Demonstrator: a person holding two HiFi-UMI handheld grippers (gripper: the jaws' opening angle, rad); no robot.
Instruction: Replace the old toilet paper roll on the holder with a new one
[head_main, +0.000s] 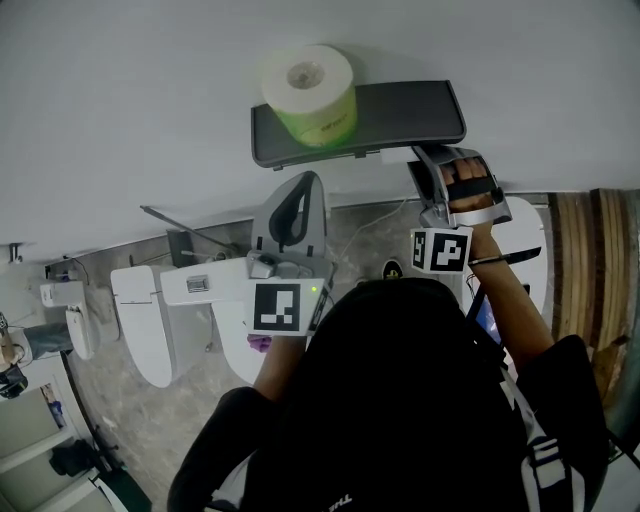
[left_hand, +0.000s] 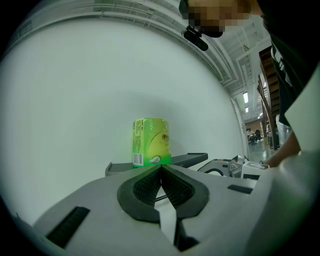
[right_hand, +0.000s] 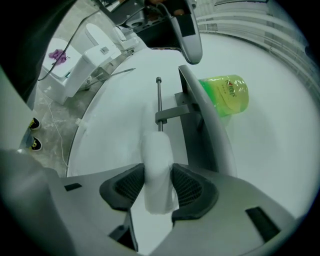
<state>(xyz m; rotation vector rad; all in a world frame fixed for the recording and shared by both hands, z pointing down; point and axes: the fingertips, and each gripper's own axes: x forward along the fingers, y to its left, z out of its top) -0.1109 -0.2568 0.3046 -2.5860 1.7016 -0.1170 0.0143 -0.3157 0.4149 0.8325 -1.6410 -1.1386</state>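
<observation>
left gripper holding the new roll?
No, the left gripper is shut and empty, while the green-wrapped roll stands on the shelf.

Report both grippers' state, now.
Left gripper: closed, empty.
Right gripper: closed on a white roll.

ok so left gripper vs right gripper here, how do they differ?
Left gripper: jaws together, nothing between them. Right gripper: jaws closed on a white roll.
Left gripper faces the green-wrapped roll on the shelf from some way back; right gripper is close to that shelf, by the holder's rod.
Shared: both are grey with dark ribbed pads.
</observation>
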